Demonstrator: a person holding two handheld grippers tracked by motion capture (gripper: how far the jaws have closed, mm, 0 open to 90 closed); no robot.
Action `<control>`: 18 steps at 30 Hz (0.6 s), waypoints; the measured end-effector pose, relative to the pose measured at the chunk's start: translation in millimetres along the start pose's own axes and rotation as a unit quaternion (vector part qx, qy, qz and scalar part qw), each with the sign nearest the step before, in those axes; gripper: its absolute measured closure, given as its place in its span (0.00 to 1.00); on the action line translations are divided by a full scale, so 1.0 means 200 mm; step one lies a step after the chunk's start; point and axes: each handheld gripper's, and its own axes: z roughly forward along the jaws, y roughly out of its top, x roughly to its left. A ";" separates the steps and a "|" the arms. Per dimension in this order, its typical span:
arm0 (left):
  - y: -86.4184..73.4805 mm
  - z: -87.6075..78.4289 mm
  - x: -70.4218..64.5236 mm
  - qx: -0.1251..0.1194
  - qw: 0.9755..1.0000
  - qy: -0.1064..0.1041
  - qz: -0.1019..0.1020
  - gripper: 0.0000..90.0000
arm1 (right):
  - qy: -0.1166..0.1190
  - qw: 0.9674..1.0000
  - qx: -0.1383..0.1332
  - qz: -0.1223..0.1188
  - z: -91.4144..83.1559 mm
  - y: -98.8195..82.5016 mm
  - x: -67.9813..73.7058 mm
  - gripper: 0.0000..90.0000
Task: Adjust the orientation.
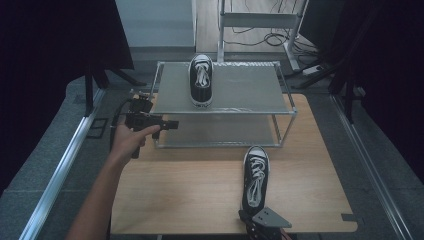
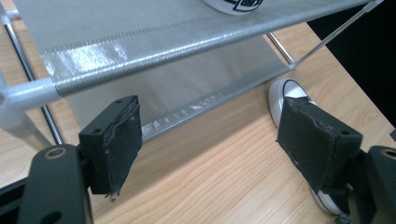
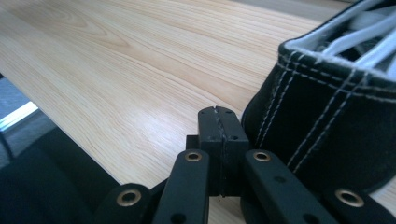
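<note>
A black sneaker with white laces (image 1: 201, 80) stands on the top shelf of a grey shoe rack (image 1: 240, 90). A second matching sneaker (image 1: 255, 180) lies on the wooden table in front of the rack, toe toward it. My left gripper (image 1: 175, 124), held in a hand, is level at the rack's left front corner; its jaws are open (image 2: 217, 144) with nothing between them, and the second sneaker's toe (image 2: 285, 93) shows past the right pad. My right gripper (image 1: 250, 217) sits at the table's front edge, shut (image 3: 219, 126) and empty, just beside that sneaker's heel (image 3: 327, 126).
The rack's lower shelf (image 2: 187, 93) sits close above the table (image 1: 175, 195). Metal frame tubes (image 2: 28, 91) edge the rack. Dark curtains flank both sides, and cables and a stand (image 1: 260, 20) lie on the floor behind.
</note>
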 end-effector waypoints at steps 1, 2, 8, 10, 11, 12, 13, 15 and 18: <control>-0.01 0.00 0.00 -0.001 1.000 -0.002 -0.001 0.25 | -0.001 1.000 -0.001 0.003 -0.02 -0.01 -0.01 1.00; -0.02 0.00 0.00 0.000 1.000 -0.002 0.001 0.25 | -0.004 1.000 0.001 0.006 -0.03 -0.02 -0.03 1.00; -0.05 0.01 -0.01 0.000 1.000 -0.008 0.000 0.25 | -0.024 1.000 0.003 0.020 -0.14 -0.07 -0.12 1.00; -0.07 0.01 -0.02 -0.002 1.000 -0.011 0.001 0.25 | -0.029 0.999 0.008 0.022 -0.18 -0.09 -0.17 1.00; -0.07 0.01 -0.02 -0.002 1.000 -0.011 0.001 0.25 | -0.029 0.999 0.008 0.022 -0.18 -0.09 -0.17 1.00; -0.07 0.02 -0.02 -0.002 1.000 -0.010 0.002 0.25 | -0.036 0.999 0.007 0.018 -0.19 -0.09 -0.18 1.00; -0.08 0.02 -0.02 -0.001 1.000 -0.010 0.003 0.25 | -0.040 0.999 0.008 0.016 -0.20 -0.09 -0.19 1.00; -0.09 0.02 -0.02 0.001 1.000 -0.010 0.004 0.25 | -0.040 0.999 0.011 0.020 -0.22 -0.10 -0.23 1.00; -0.10 0.03 -0.02 0.003 1.000 -0.007 0.007 0.25 | -0.044 0.999 0.012 0.022 -0.23 -0.10 -0.26 1.00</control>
